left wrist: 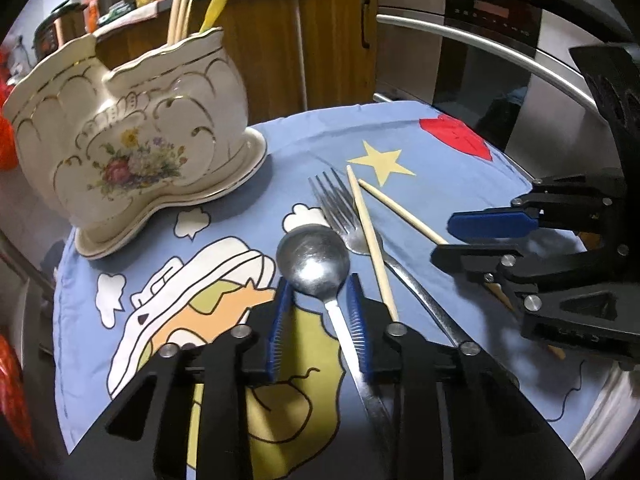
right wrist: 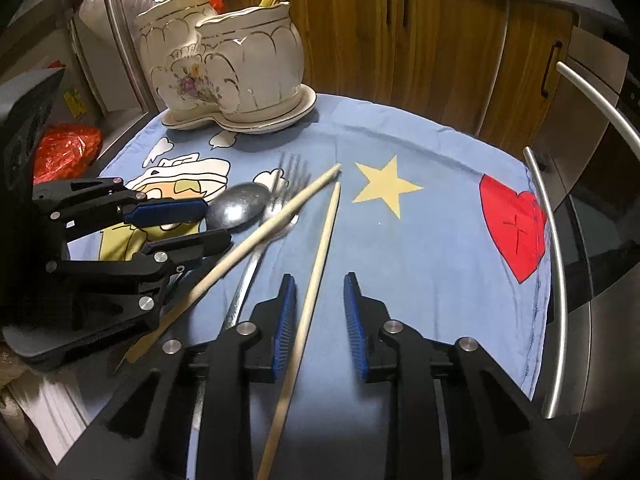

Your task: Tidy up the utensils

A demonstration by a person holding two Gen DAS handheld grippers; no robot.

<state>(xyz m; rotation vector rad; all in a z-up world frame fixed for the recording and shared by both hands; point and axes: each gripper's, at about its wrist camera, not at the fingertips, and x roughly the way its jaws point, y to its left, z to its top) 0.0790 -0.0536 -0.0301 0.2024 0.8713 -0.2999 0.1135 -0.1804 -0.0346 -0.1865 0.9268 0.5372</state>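
A metal spoon (left wrist: 314, 260), a metal fork (left wrist: 340, 210) and two wooden chopsticks (left wrist: 370, 236) lie on a blue cartoon cloth (left wrist: 420, 168). A white floral ceramic utensil holder (left wrist: 124, 132) stands at the far left with chopsticks and a yellow-handled utensil in it. My left gripper (left wrist: 318, 316) is open, its fingers either side of the spoon's neck. My right gripper (right wrist: 320, 320) is open, astride the right chopstick (right wrist: 320, 256). The spoon (right wrist: 238, 208), the fork (right wrist: 290, 184) and the holder (right wrist: 224, 68) also show in the right wrist view.
The cloth covers a small table with its edge close on all sides. A steel oven with a long bar handle (left wrist: 480, 44) stands beyond on the right. Wooden cabinets (right wrist: 420, 40) run behind. Red plastic bags (right wrist: 66, 148) lie at the left.
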